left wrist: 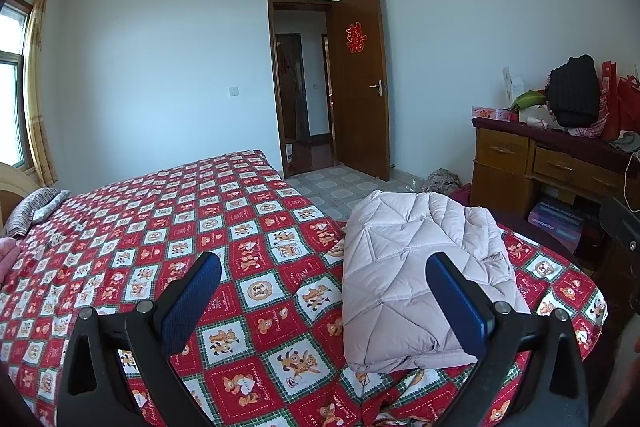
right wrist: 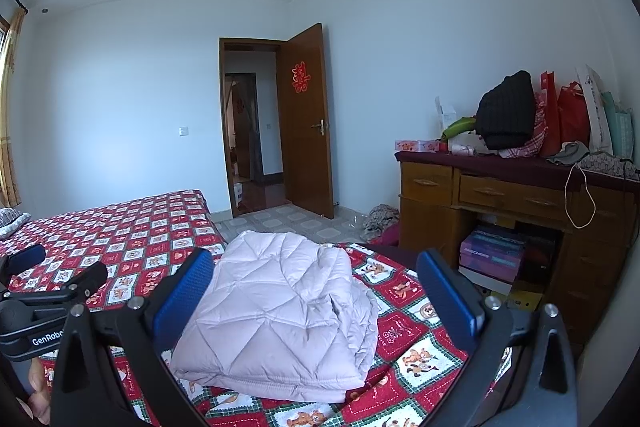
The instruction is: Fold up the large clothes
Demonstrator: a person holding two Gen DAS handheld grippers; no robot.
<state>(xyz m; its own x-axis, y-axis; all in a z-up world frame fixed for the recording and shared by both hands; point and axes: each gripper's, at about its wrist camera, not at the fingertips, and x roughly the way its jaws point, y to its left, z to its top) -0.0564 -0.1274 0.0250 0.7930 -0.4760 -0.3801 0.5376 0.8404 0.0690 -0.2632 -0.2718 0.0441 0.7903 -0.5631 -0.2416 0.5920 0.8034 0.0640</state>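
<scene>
"GenRobo…" on left gripper [right wrist: 60, 267]; red character decal [right wrist: 299, 78] on door [right wrist: 308, 131].

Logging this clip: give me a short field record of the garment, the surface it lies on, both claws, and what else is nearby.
garment: pale quilted jacket, folded into a compact bundle
surface: bed with red patterned bedsheet; jacket lies near its foot-end corner
left claw: open, holding nothing, raised above the bed, jacket to its right
right claw: open, holding nothing, raised, jacket seen between its fingers
nearby: wooden desk piled with bags, open door, pillow
fold status: looks finished
</scene>
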